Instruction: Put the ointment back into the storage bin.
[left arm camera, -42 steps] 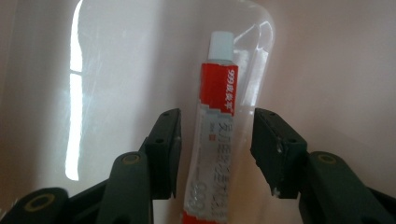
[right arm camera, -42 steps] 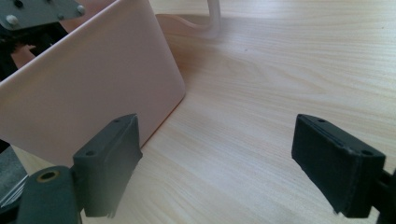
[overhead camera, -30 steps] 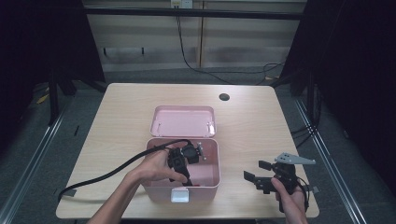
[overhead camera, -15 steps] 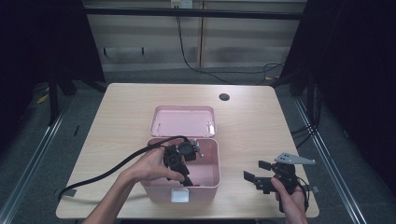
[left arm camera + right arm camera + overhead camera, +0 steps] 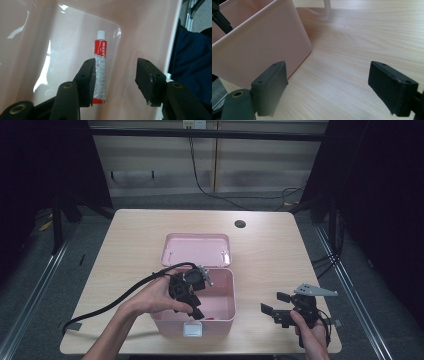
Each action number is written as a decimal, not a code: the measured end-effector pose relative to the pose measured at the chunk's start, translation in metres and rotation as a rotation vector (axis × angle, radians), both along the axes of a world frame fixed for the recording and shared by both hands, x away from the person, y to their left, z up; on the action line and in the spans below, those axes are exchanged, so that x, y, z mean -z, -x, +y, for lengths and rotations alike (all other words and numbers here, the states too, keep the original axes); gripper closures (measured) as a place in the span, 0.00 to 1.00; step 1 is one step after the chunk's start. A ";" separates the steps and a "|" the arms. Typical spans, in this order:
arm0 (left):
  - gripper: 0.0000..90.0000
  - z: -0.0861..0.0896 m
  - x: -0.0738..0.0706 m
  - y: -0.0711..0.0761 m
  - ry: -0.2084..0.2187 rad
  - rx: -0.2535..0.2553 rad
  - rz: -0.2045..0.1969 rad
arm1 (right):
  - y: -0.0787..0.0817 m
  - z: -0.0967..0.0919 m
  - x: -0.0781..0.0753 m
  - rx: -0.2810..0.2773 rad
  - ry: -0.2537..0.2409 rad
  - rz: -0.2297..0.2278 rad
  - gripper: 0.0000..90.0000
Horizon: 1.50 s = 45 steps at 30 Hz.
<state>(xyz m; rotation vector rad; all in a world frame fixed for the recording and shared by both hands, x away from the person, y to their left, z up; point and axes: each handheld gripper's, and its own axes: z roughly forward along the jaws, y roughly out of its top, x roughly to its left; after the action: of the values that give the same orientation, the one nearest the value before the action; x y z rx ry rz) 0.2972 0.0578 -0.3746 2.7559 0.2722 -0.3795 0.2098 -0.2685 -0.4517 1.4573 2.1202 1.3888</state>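
While the left gripper [image 5: 113, 82] reaches down into the pink box [image 5: 225, 312], its jaws stand apart and grip nothing — one jaw covers part of the red-and-white tube [image 5: 100, 65] lying on the box floor, whose print is too small to read. From above, the tube is a mere red sliver [image 5: 210, 318]. Beside the box, the right gripper [image 5: 335, 88] hovers over the wooden table [image 5: 362, 50], jaws spread wide.
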 end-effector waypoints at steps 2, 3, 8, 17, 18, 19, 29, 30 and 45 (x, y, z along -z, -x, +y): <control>0.55 0.002 -0.003 0.001 0.011 -0.011 -0.009 | 0.000 0.000 0.000 -0.001 0.001 -0.001 0.17; 0.55 0.003 -0.005 0.001 0.016 -0.007 -0.010 | 0.000 0.000 0.000 0.000 0.001 -0.002 0.17; 0.52 0.011 -0.015 0.004 0.044 -0.015 -0.020 | 0.000 0.000 0.000 0.002 0.001 0.002 0.17; 0.45 0.026 -0.033 0.007 0.093 -0.016 -0.038 | 0.000 0.000 0.000 -0.001 0.000 -0.001 0.17; 0.44 0.027 -0.035 0.007 0.090 -0.022 -0.042 | 0.000 0.000 0.000 -0.001 0.000 -0.001 0.17; 0.44 0.029 -0.037 0.006 0.097 -0.019 -0.046 | 0.000 0.000 0.000 -0.001 0.000 -0.001 0.17; 0.43 0.047 -0.053 0.013 0.160 -0.044 -0.089 | 0.000 0.000 0.000 0.000 0.000 -0.001 0.17; 0.43 0.050 -0.055 0.014 0.164 -0.051 -0.090 | 0.000 0.000 0.000 0.000 0.000 -0.002 0.17; 0.36 0.091 -0.062 0.022 0.263 -0.126 -0.132 | 0.000 0.000 0.000 0.003 -0.001 0.003 0.17</control>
<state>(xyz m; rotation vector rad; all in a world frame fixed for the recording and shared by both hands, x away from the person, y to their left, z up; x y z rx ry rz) 0.2752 0.1486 -0.3128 2.4778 0.3352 -0.1850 0.2097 -0.2687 -0.4519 1.4630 2.1186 1.3874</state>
